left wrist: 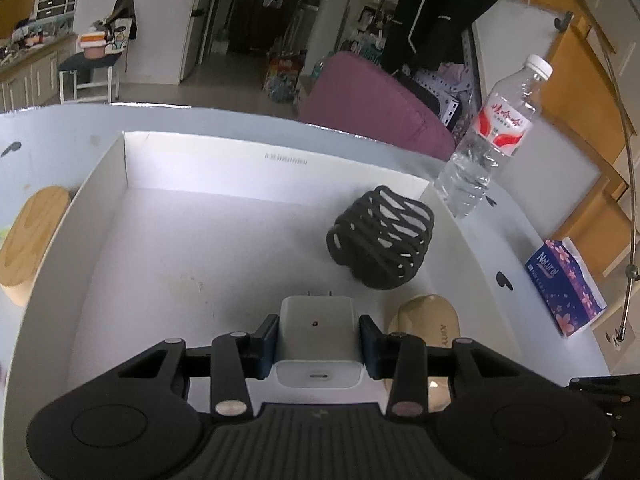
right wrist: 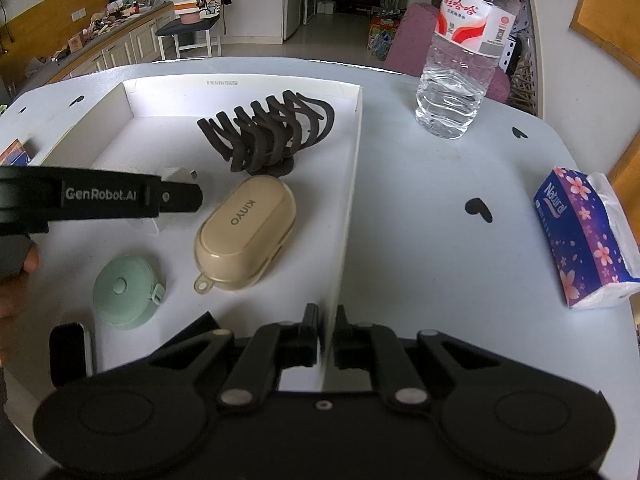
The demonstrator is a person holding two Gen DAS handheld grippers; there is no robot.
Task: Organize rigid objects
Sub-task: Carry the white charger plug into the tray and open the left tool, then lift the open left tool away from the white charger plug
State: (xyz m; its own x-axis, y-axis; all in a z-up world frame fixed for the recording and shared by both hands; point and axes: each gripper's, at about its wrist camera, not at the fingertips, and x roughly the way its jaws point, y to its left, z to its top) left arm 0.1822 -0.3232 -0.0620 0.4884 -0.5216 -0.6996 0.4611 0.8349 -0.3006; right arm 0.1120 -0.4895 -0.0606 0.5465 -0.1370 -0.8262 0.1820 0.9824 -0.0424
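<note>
Bright daylight glares on the box's far wall; fisheye edges bend, darken.

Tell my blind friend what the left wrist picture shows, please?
The left gripper is shut on a white charger, holding it over a shallow white box. A black hair claw and a beige case lie inside; a water bottle stands outside.
</note>
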